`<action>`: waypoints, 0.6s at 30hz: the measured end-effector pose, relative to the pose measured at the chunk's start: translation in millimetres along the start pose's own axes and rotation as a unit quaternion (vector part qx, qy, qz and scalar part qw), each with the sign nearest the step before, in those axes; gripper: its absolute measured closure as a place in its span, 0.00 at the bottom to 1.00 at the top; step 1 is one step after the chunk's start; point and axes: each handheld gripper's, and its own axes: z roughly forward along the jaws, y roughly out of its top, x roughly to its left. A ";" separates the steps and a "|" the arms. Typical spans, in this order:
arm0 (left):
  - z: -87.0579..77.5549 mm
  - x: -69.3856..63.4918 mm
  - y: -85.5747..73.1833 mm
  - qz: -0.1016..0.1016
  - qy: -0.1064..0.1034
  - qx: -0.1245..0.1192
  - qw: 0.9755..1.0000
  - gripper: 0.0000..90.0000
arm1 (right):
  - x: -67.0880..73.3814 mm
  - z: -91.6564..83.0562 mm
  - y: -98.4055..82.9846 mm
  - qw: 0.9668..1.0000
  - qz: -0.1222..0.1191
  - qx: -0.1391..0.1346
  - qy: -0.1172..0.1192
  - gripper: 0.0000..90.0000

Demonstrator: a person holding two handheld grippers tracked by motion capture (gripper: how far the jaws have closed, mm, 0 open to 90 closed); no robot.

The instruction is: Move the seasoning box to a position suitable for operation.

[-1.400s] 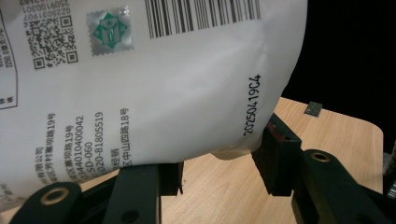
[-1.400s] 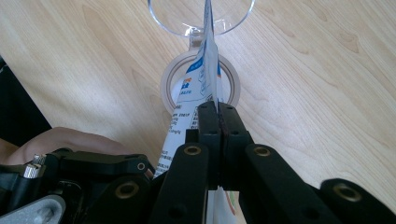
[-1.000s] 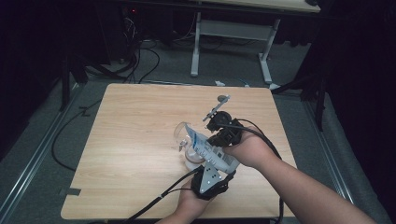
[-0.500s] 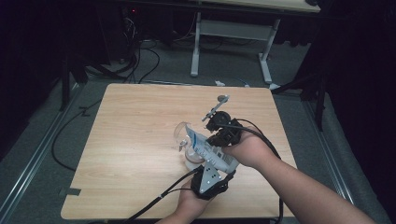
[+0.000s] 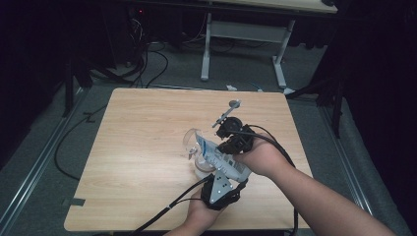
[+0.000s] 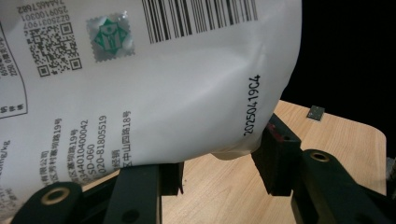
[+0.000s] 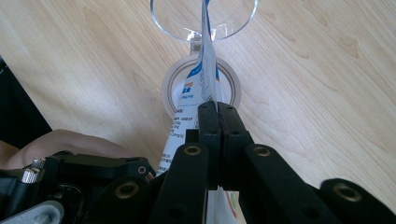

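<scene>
2 tools are clamped on the white pouch (image 5: 212, 153), the left tool (image 6: 219, 172) on its bulging base, the right tool (image 7: 218, 112) on its thin edge, above a glass (image 7: 204, 18) on the worktop (image 5: 137, 147), which could be tipped over if nudged.

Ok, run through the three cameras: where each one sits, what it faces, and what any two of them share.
High view: above the person's side, looking forward and down on the wooden table; both forearms, left tool and right tool show.
Left gripper view: rides the left tool, faces the white pouch between its jaws.
Right gripper view: rides the right tool, looks down at a clear glass; its jaws pinch the pouch edge.
Shared: pouch and table in all.
</scene>
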 end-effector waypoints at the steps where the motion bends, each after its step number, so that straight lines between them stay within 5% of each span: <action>1: 0.0 0.1 0.0 0.000 0.000 0.000 1.000 0.64 | -0.1 0.0 0.1 1.000 0.000 0.000 0.000 1.00; 18: -0.3 0.7 1.4 0.000 0.001 0.001 1.000 0.64 | 0.2 0.1 1.2 1.000 -0.002 -0.001 -0.001 1.00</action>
